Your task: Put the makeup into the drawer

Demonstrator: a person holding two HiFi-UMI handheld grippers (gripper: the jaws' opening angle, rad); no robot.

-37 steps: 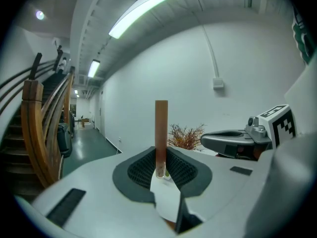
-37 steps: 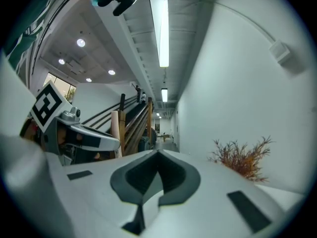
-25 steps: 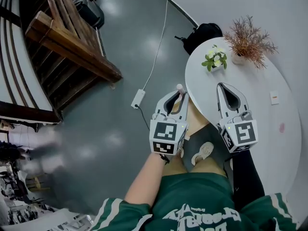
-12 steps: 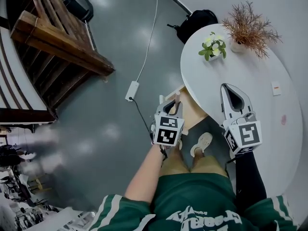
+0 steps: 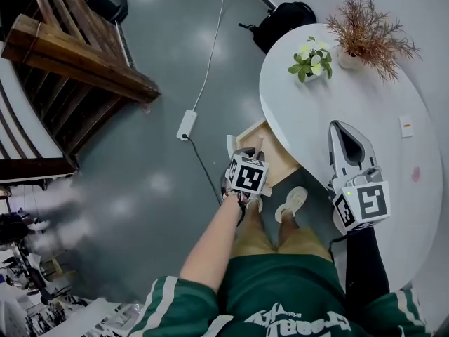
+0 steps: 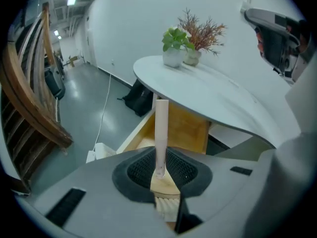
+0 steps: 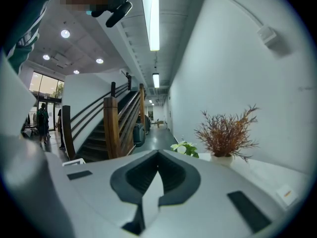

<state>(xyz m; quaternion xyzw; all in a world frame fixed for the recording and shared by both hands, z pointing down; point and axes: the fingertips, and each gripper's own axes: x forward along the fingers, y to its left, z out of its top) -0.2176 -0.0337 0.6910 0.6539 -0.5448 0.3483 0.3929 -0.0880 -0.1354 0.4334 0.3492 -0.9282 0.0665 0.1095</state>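
Since the earlier frames the left tool has been lowered from table height to the open wooden drawer under the edge of the table. The right tool has sunk only slightly. A pale pink makeup stick is clamped between the left tool's jaws and held over the drawer. This grip is shown clearly only in the left gripper view, as the marker cube covers most of it in the head view. The right tool's jaws are seen pressed together, empty, above the table. A green plant and a dried plant are set at the white table's far end. A black bag, a power strip and a wooden staircase are seen on the grey floor.
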